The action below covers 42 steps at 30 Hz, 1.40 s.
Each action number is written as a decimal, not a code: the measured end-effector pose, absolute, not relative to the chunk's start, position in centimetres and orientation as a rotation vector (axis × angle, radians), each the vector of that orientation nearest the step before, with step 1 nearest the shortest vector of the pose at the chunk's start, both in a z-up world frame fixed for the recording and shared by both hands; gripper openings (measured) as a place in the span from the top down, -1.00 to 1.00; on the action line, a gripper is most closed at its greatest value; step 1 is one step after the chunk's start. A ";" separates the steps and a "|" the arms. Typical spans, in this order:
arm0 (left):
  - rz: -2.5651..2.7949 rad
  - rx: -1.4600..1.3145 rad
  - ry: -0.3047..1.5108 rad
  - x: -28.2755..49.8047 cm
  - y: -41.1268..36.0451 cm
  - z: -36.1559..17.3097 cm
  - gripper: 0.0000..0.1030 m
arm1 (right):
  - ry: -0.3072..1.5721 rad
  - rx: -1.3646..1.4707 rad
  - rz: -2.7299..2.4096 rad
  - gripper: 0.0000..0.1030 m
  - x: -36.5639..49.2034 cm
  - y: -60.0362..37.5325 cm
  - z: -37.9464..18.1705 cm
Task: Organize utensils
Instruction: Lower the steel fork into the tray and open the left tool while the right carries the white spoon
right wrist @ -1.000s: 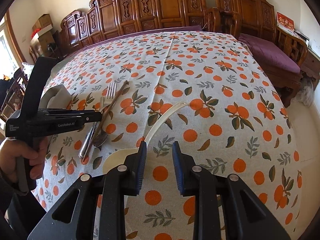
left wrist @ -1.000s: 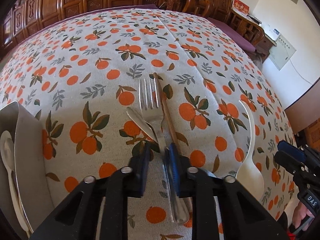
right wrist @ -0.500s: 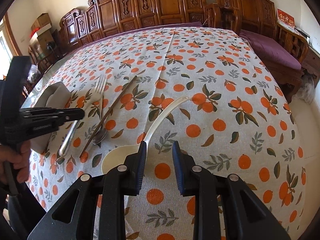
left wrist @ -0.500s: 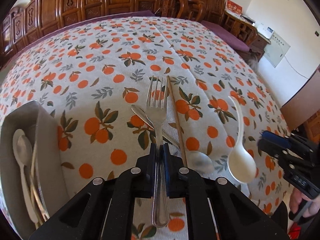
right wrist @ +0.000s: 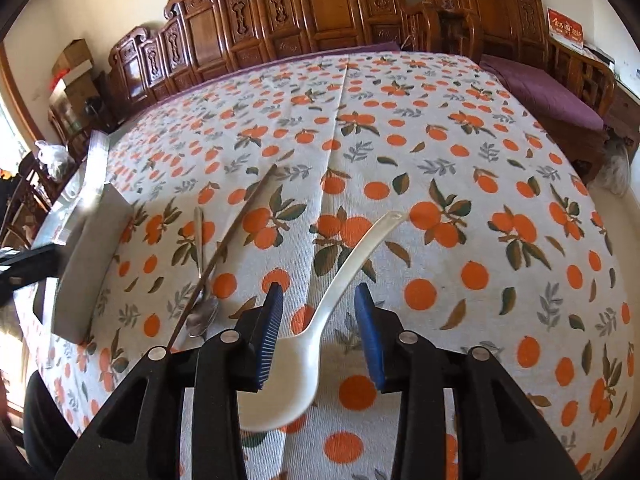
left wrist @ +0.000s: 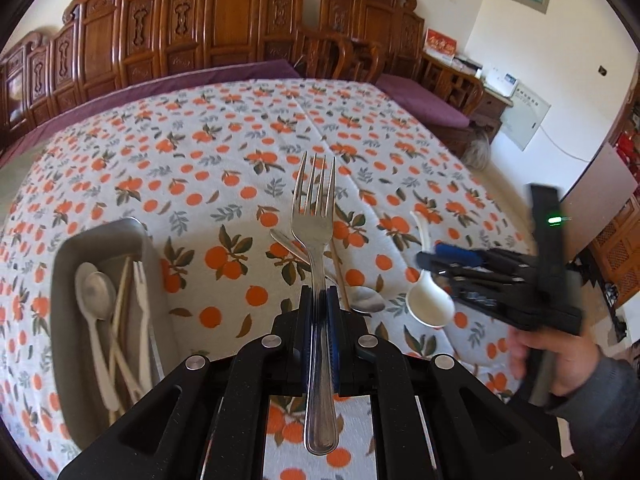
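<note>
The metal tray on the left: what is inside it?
Inside the metal tray lie a metal spoon, a white plastic fork, a white spoon and pale sticks, overlapping. Its near end is hidden behind the left gripper, which holds a fork.

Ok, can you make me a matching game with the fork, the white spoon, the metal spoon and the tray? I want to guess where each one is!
Things:
1. metal fork
2. white spoon
3. metal spoon
4. grey tray

Places:
A. lying on the tablecloth under a brown chopstick
B. lying on the tablecloth between the open pads of the right gripper
C. on the tablecloth, with utensils already inside
D. pinched in the shut left gripper, lifted above the table

Pairs: 1-D, 2-B, 3-A, 4-C
</note>
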State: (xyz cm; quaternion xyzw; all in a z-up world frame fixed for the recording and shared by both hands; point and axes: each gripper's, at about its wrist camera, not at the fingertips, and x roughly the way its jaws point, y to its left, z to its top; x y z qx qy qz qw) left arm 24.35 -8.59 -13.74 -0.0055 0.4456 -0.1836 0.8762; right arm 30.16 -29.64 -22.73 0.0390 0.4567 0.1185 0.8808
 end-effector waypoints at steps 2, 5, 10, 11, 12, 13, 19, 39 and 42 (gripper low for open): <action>-0.385 -0.013 0.906 23.7 -8.0 -12.7 0.89 | 0.967 0.072 0.238 0.23 30.4 -29.4 -23.3; -0.387 -0.021 0.882 22.7 -7.2 -11.5 0.89 | 0.988 0.040 0.198 0.38 30.6 -29.1 -24.2; -0.381 -0.021 0.854 21.5 -6.0 -10.0 0.88 | 1.006 0.044 0.186 0.73 30.6 -28.9 -24.3; -0.378 -0.021 0.851 21.3 -5.8 -9.8 0.88 | 1.008 0.041 0.188 0.78 30.5 -28.7 -24.3; -0.374 -0.020 0.846 21.1 -5.6 -9.6 0.89 | 1.011 0.046 0.195 0.80 30.4 -28.7 -24.3; -0.369 -0.020 0.841 21.0 -5.2 -9.4 0.89 | 1.012 0.050 0.201 0.85 30.2 -28.5 -24.2; -0.351 -0.056 0.825 20.3 -2.5 -8.6 0.88 | 0.999 0.020 0.232 0.87 28.9 -26.9 -22.8; -0.185 -0.063 0.889 23.2 4.9 -12.1 0.88 | 0.849 -0.018 0.412 0.87 24.4 -21.0 -15.4; -0.165 -0.073 0.919 24.0 5.6 -13.4 0.88 | 0.829 -0.027 0.443 0.87 23.6 -19.9 -14.6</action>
